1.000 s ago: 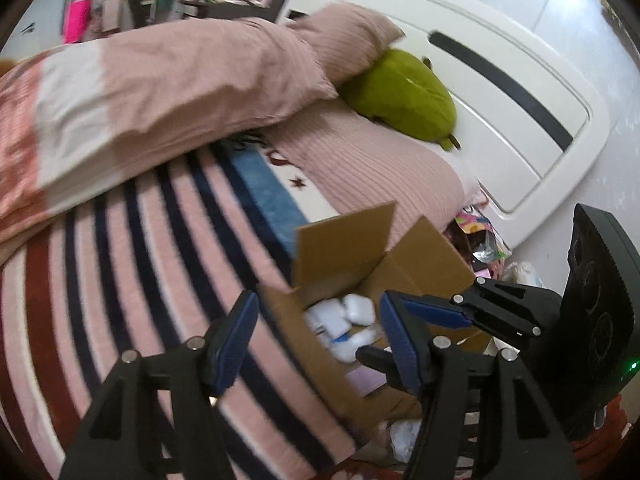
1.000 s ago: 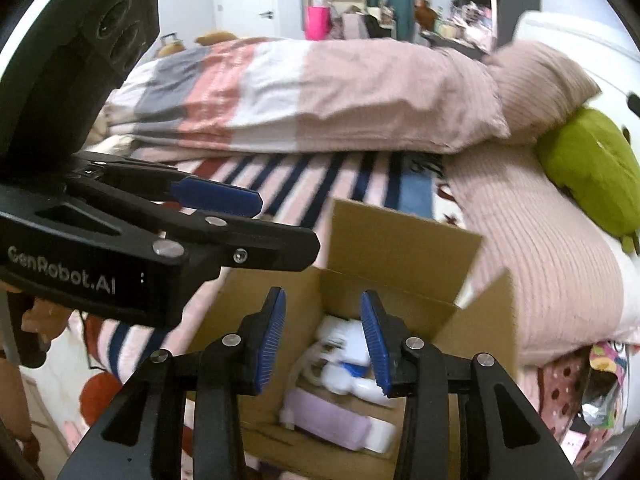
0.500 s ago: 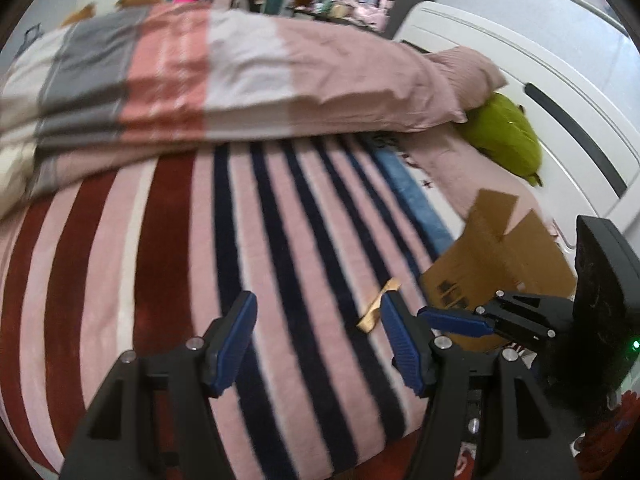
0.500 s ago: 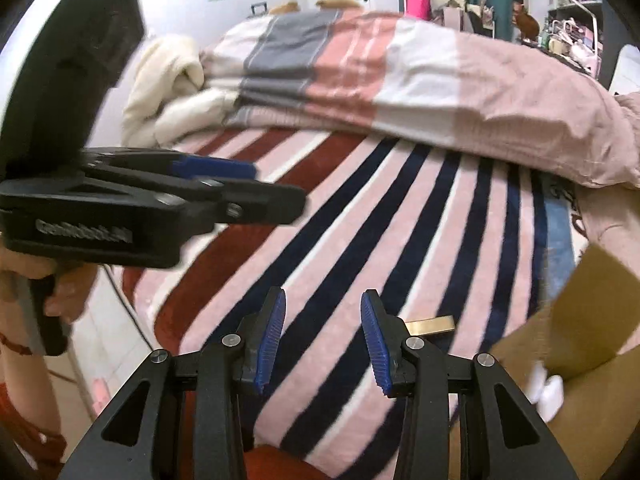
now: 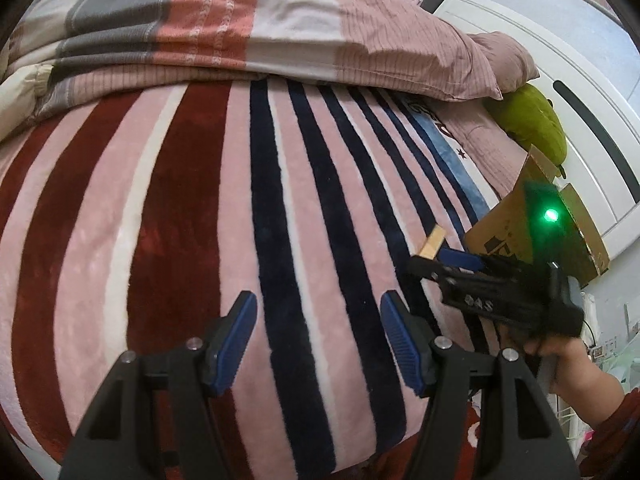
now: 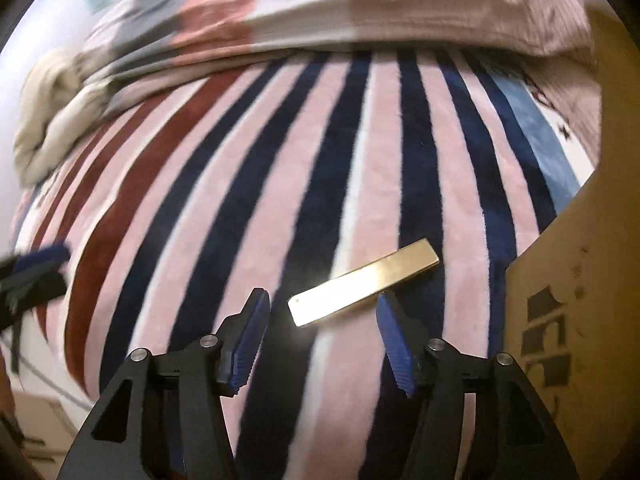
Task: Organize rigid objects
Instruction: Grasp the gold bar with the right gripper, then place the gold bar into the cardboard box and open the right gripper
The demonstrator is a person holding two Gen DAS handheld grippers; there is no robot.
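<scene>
A flat shiny gold bar [image 6: 364, 282] lies on the striped blanket [image 6: 280, 184]. My right gripper [image 6: 322, 332] is open just in front of it, its jaws either side of the bar's near end, apart from it. The left wrist view shows the same bar [image 5: 432, 242] with the right gripper [image 5: 440, 262] right behind it. A cardboard box [image 6: 576, 280] stands close at the right; it also shows in the left wrist view [image 5: 508, 228]. My left gripper [image 5: 318, 338] is open and empty over the blanket.
A folded pink, white and grey duvet [image 5: 240, 28] lies across the back of the bed. A green plush toy [image 5: 532, 118] and pink pillow [image 5: 508, 60] sit by the white headboard [image 5: 580, 92]. A cream blanket [image 6: 52, 116] is bunched at the far left.
Both grippers swung away from the box toward the striped blanket. The right gripper came close to the gold bar and opened wider. The left gripper stayed open.
</scene>
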